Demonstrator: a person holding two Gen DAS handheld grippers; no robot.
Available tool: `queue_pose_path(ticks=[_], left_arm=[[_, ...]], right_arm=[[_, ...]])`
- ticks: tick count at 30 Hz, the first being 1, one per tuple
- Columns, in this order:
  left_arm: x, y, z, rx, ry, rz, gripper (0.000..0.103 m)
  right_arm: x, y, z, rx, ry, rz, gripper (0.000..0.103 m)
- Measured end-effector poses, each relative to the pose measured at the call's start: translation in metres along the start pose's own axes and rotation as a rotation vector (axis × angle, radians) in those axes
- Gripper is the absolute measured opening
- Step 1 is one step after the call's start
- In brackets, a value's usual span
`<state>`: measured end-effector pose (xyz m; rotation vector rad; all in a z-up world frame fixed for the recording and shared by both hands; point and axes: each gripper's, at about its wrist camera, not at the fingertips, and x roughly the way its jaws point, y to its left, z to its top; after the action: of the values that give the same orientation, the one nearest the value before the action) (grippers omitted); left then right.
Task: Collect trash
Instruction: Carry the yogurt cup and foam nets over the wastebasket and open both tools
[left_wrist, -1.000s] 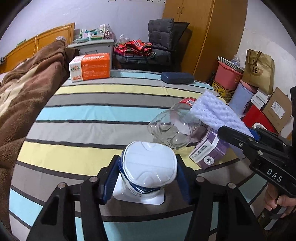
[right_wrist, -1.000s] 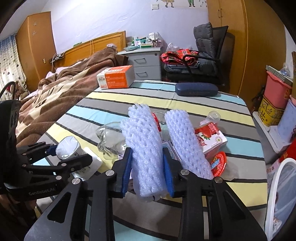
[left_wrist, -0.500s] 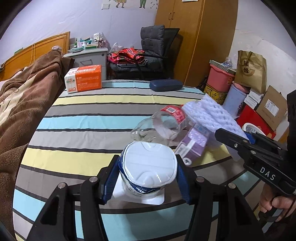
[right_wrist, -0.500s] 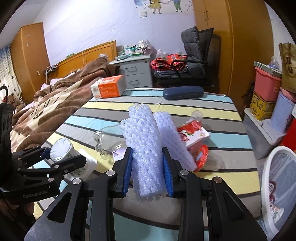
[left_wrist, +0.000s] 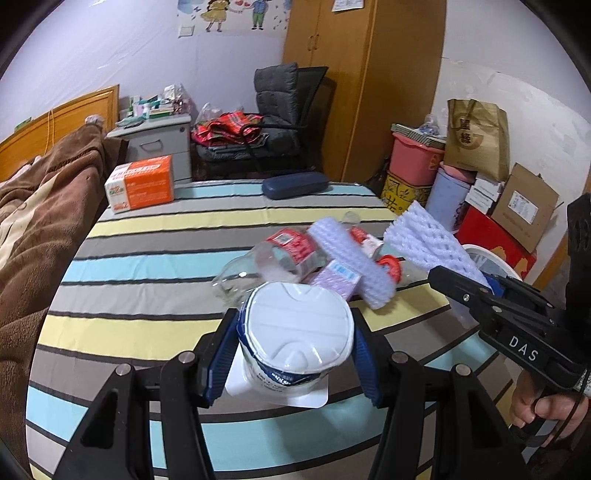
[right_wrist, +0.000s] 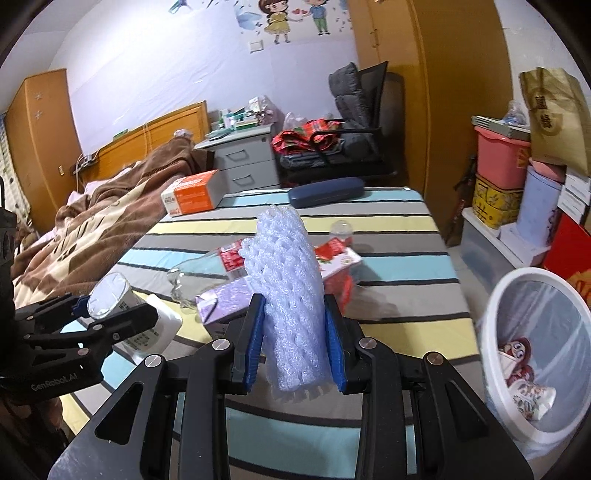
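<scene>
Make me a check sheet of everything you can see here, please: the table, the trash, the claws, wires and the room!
Surface: striped tablecloth covers the table.
Job's things: white cup in the left claw; foam net in the right claw; second foam net, clear bottle, purple carton and red-and-white carton piled on the cloth; white bin beside the table, already holding some trash.
Clutter: orange box and dark blue case at the far edge.
Grippers: both claws closed on their items.
Cables: a cord runs along the headboard.
Surroundings: bed with brown blanket, grey drawers, chair, wardrobe, stacked boxes.
</scene>
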<state>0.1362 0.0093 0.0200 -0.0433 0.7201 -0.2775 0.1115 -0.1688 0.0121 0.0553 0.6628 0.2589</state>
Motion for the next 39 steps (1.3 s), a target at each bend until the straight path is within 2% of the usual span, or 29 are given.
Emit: queue_pose_path(ticks=[12,25,39], left_arm=[[0.003,-0.060,0.013,0.084,-0.022,-0.073,0.060],[0.024,-0.136,0.031,0.182,-0.015,-0.201,0.060],[0.056,-0.217,0.044,0.275,0.028,-0.339,0.060]], right_arm=[[-0.029,-0.042,-0.007,0.081,-0.042,-0.098,0.032],[-0.061,-0.099,-0.016,0.182,-0.069,-0.262,0.032],[-0.073,-0.156,-0.032,0.295,-0.028,-0.402,0.032]])
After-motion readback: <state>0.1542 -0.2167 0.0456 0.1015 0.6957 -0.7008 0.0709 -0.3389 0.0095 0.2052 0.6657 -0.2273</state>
